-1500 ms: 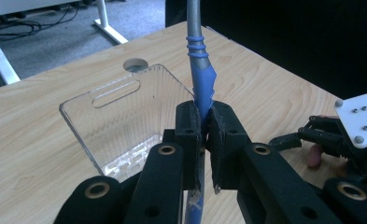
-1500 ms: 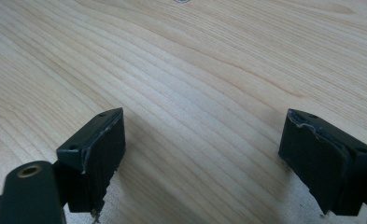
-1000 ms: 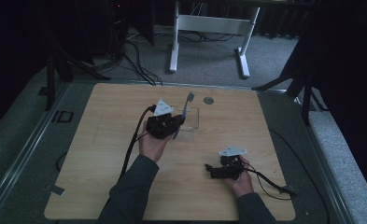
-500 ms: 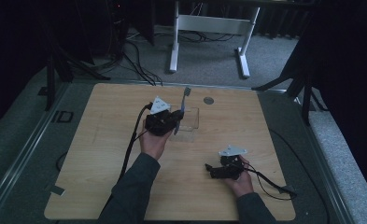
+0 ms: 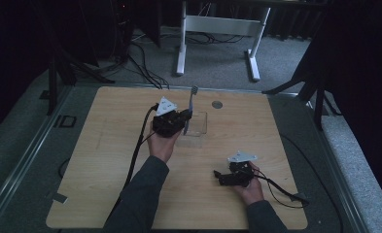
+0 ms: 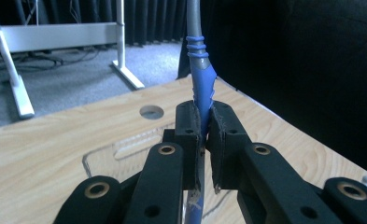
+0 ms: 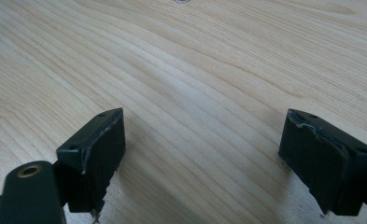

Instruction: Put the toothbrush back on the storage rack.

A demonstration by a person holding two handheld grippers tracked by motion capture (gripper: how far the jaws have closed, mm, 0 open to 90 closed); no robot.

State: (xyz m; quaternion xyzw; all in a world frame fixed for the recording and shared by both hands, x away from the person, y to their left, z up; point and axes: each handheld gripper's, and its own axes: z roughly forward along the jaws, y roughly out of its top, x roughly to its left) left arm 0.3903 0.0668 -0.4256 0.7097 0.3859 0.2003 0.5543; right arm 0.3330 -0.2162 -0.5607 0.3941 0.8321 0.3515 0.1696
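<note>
Nearest, the right gripper (image 5: 217,174) rests low over the pale, fine-grained wooden table (image 5: 106,184), its ridged black jaws spread wide and empty. Farther off, the left gripper (image 5: 184,118) clamps a blue-and-grey ribbed toothbrush (image 6: 201,79) upright above a clear rectangular tray (image 5: 198,127).

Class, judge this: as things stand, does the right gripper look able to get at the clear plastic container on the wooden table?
Probably yes. The right gripper is open, holds nothing, and bare wooden table lies between it and the clear plastic container; the left gripper beside it holds a blue-handled toothbrush.
</note>
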